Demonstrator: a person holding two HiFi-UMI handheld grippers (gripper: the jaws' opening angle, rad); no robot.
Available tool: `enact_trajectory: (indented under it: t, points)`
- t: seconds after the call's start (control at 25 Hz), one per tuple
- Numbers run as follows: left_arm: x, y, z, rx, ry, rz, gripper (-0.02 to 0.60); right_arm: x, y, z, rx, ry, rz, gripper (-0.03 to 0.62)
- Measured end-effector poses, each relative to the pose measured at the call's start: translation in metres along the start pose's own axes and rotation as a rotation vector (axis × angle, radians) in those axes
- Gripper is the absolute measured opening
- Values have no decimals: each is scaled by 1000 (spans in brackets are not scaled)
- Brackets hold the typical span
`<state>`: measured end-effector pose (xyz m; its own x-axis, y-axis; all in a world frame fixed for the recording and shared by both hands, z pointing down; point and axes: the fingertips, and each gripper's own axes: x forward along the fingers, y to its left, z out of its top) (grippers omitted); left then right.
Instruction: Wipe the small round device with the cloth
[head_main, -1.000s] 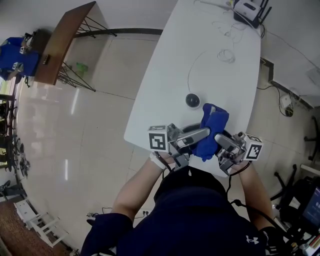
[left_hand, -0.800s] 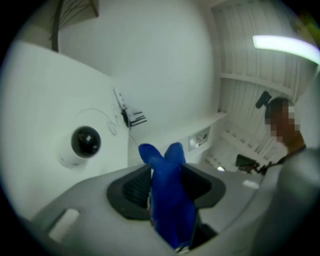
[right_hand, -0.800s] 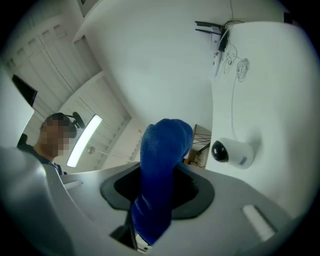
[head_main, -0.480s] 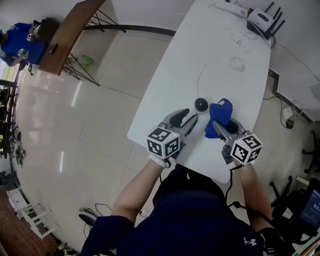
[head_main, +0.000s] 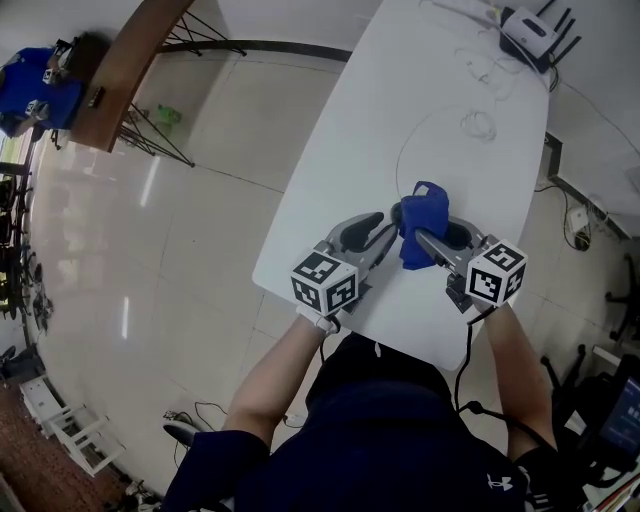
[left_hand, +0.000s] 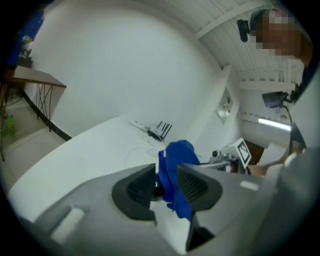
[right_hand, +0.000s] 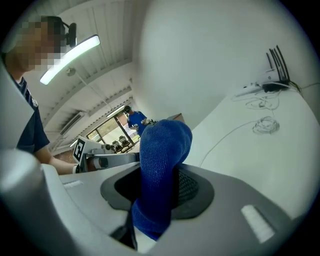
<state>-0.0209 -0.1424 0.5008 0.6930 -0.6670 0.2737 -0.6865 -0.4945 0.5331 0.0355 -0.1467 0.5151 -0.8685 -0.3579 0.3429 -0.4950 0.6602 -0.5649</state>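
1. Head view: the camera on the person's head looks steeply down on the white table (head_main: 440, 100), with the left gripper (head_main: 385, 228) and right gripper (head_main: 432, 238) mid-frame.
2. Left gripper view: low over the table, it looks along its own jaws, very close on the small round device (left_hand: 156, 189) and blue cloth (left_hand: 175, 165).
3. Right gripper view: equally low, it faces along its jaws, tight on the cloth.
4. All three views share the cloth and the router (head_main: 527, 28) at the table's far end. Each gripper view also catches the other gripper.
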Motion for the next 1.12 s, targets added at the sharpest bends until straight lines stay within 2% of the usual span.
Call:
enact_trajectory:
  t: [0.2, 0.36, 0.4, 0.52, 0.6, 0.72, 0.84, 1.0, 1.04, 1.12]
  points:
    - [20, 2, -26, 126, 140, -24, 176, -8, -35, -6, 134, -25, -37, 152]
    - [30, 12, -47, 245, 216, 7, 183, -8, -51, -20, 280, -41, -12, 152]
    - [32, 15, -50, 258, 224, 12, 183, -9, -54, -22, 321, -48, -6, 152]
    - [34, 9, -50, 222, 230, 1, 183, -9, -63, -35, 430, -49, 18, 152]
    - [34, 11, -50, 217, 228, 9, 183, -7, -72, -50, 471, -12, 15, 150]
    - [38, 9, -50, 209, 238, 7, 179, 2, -85, -78, 426, 130, -53, 149]
    - [43, 17, -53, 250, 247, 43, 178, 12, -91, -98, 381, 267, -127, 147]
    - [38, 12, -52, 263, 259, 66, 178, 13, -88, -99, 418, 306, -185, 149]
    - [39, 13, -53, 272, 259, 73, 178, 11, -86, -94, 388, 306, -196, 149]
    - [44, 21, -56, 313, 260, 97, 178, 5, -82, -77, 242, 313, -238, 149]
